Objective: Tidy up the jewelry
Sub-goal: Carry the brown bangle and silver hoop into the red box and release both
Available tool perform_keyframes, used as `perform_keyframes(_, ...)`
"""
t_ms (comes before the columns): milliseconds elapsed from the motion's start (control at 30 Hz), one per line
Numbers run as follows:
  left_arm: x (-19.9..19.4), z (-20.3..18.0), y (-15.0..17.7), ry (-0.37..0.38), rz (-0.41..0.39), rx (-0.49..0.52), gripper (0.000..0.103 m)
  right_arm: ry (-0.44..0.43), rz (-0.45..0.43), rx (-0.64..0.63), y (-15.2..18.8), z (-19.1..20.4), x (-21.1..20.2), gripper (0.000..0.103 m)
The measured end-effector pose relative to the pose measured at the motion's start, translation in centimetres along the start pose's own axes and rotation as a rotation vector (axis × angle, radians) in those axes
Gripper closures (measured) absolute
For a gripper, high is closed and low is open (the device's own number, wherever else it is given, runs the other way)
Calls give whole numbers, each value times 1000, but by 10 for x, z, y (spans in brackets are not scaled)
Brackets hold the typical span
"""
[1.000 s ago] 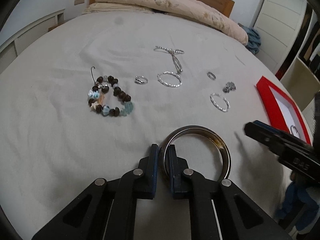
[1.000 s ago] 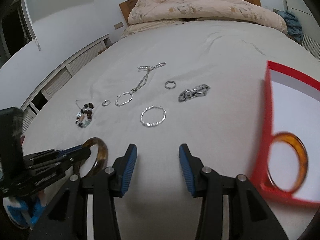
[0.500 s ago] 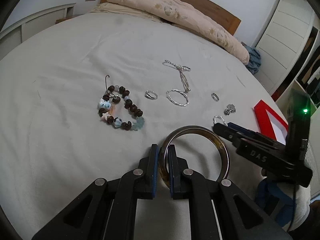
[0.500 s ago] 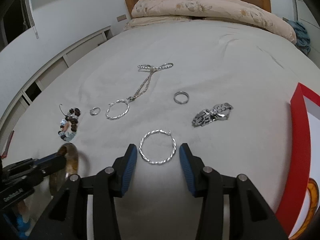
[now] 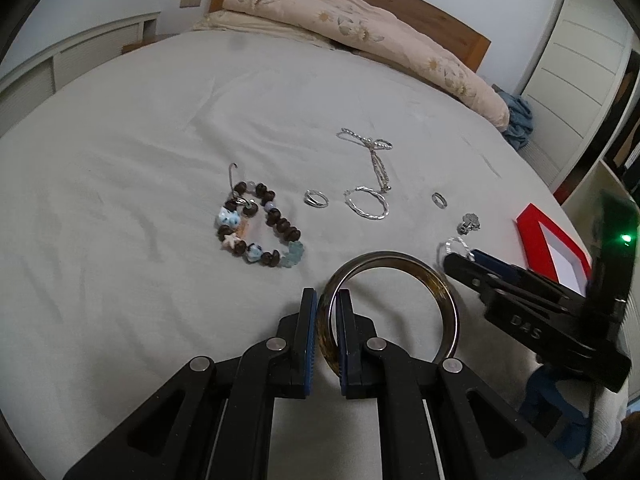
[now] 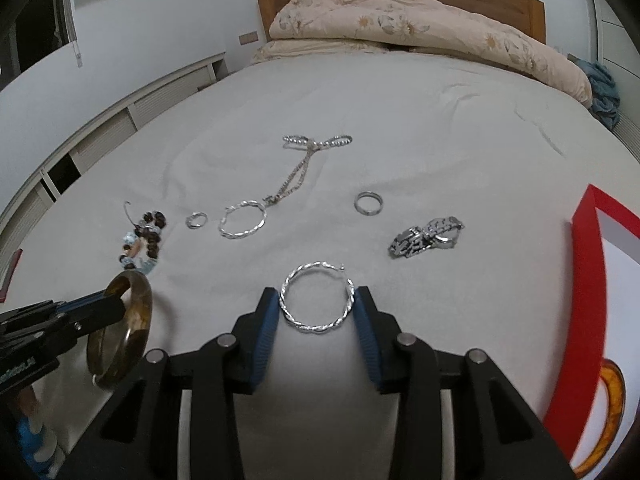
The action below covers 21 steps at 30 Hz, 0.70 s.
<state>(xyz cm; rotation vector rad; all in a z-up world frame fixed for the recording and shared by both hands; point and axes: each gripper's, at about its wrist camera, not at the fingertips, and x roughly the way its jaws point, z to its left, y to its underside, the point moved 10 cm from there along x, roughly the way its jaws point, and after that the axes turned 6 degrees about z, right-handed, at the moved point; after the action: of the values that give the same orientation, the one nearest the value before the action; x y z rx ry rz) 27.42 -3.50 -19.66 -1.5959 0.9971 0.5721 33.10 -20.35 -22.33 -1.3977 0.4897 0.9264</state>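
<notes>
My left gripper [image 5: 326,312] is shut on a brown bangle [image 5: 436,280] and holds it above the white bedsheet; the bangle also shows in the right wrist view [image 6: 136,320]. My right gripper [image 6: 316,312] is open, its fingers either side of a twisted silver hoop [image 6: 316,304] lying on the sheet. A bead bracelet [image 5: 256,224], a small ring [image 5: 316,198], a second silver hoop [image 5: 366,202], a chain necklace [image 5: 372,152], a band ring [image 6: 368,203] and a silver watch [image 6: 426,236] lie spread on the bed.
A red tray [image 6: 588,300] sits at the right edge of the bed with an amber bangle [image 6: 612,400] in it. A folded quilt [image 6: 420,20] lies against the wooden headboard at the far end. White cupboards run along the left.
My right gripper has moved left and forward from the red tray to the silver hoop, now between its fingers. My left gripper, still holding the brown bangle, has lifted slightly.
</notes>
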Motion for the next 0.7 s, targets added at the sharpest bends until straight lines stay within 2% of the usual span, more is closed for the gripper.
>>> perform_keyframes(133, -10, -5, 2, -36, 7, 14, 94, -12, -17, 18, 4, 1, -23, 67)
perform_keyframes(333, -26, -34, -1, -41, 6, 50, 94, 4, -72, 61, 4, -18, -79, 67)
perform_keyframes(533, -24, -98, -4, 23, 29, 114, 94, 74, -116, 114, 12, -72, -140, 67)
perform_keyframes(700, -8, -165, 1, 74, 58, 209, 94, 148, -105, 150, 30, -131, -170, 67)
